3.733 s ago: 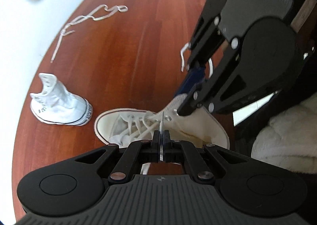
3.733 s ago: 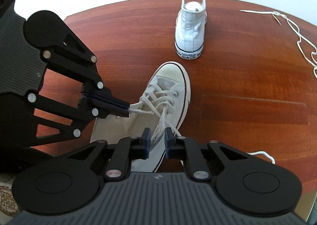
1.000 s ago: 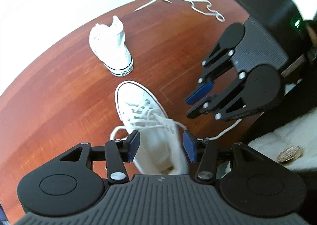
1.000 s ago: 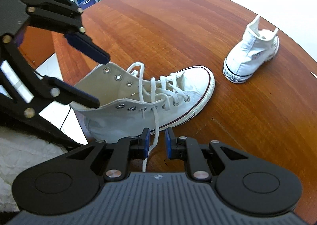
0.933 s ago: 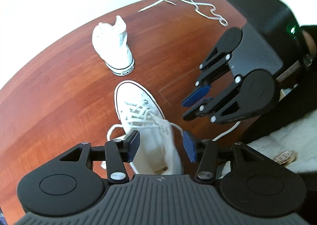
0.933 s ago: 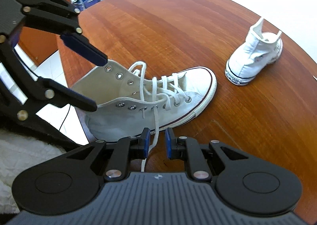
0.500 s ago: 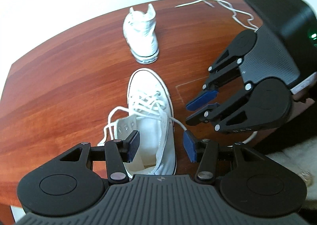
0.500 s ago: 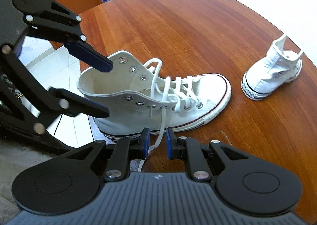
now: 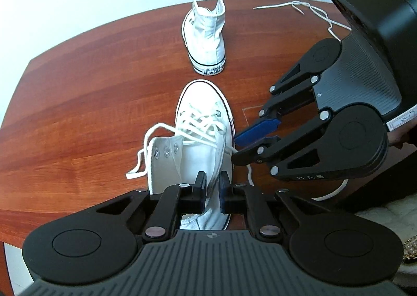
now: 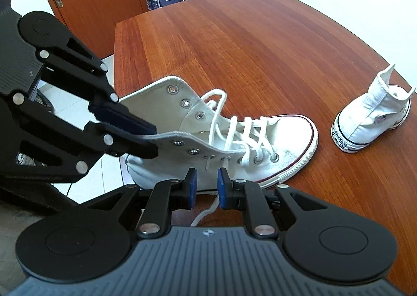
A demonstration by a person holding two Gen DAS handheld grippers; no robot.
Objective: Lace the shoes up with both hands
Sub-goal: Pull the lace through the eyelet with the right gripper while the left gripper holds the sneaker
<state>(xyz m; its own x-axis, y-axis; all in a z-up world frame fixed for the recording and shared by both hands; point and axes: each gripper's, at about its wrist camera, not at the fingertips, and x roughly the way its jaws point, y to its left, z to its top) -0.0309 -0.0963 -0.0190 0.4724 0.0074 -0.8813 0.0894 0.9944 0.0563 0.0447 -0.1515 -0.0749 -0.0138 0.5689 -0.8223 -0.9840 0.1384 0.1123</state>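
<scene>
Closest to you, your left gripper [image 9: 210,186] has just been closing and now pinches the collar of the shoe [image 10: 224,139], seemingly to steady it on the table [image 9: 91,103]. Beside it, your right gripper [image 10: 206,186] stands part-spread around the lace [image 10: 206,213], whose free end hangs between the pads; whether they press it, I cannot tell. Upper eyelets remain empty. Farther off sit a second shoe [image 9: 206,37] and a spare lace [image 9: 307,10].

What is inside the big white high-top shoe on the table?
The white high-top shoe shows only pale lining and its loose tongue. The left gripper, pinching the collar, covers the heel, and the toe is hidden under the laces.
</scene>
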